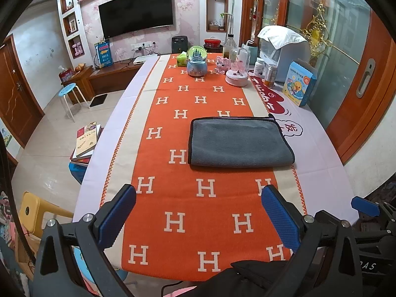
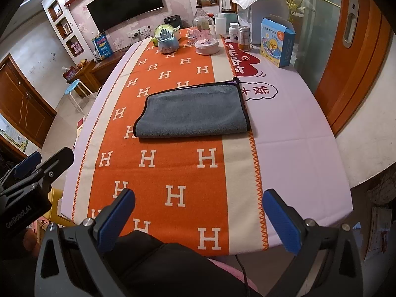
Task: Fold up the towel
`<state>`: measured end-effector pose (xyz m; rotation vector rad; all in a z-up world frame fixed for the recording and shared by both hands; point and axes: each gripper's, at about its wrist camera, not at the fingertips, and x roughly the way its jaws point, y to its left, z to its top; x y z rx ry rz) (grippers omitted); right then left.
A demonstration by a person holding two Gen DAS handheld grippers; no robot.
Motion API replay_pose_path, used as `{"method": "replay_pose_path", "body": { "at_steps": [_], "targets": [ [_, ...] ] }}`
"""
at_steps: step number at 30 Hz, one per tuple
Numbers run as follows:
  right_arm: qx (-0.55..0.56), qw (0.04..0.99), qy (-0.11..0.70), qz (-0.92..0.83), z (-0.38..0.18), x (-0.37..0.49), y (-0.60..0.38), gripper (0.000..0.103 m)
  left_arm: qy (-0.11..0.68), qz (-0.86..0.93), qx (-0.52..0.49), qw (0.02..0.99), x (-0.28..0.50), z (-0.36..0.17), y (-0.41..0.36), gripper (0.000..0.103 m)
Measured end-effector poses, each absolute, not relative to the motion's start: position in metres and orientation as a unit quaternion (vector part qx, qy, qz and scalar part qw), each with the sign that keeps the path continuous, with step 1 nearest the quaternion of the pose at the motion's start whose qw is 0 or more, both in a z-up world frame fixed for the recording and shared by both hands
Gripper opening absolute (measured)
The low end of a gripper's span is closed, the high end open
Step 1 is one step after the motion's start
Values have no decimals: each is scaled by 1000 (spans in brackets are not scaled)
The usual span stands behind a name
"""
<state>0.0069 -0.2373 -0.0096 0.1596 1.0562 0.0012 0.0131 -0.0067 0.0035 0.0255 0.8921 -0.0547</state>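
Observation:
A grey towel (image 1: 238,143) with a black hem lies folded in a flat rectangle on the orange H-patterned table runner (image 1: 198,198); it also shows in the right wrist view (image 2: 193,110). My left gripper (image 1: 198,212) is open and empty, held over the near end of the table, well short of the towel. My right gripper (image 2: 198,215) is open and empty, also near the table's front edge. The right gripper's blue tip shows at the right edge of the left wrist view (image 1: 365,206). The left gripper shows at the left of the right wrist view (image 2: 37,168).
At the far end of the table stand a snow globe (image 1: 196,61), a glass dome on a pink base (image 1: 237,71), jars (image 1: 269,75), a blue box (image 1: 299,84) and a white appliance (image 1: 284,52). Books (image 1: 86,141) and stools (image 1: 68,91) are to the left of the table.

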Motion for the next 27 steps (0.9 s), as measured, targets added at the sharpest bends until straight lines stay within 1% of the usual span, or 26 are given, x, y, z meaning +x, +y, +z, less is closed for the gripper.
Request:
{"method": "replay_pose_path", "body": {
  "at_steps": [27],
  "targets": [
    [80, 854, 514, -4, -21, 6, -234, 103, 437, -30, 11, 899, 16, -1, -6, 101]
  ]
}}
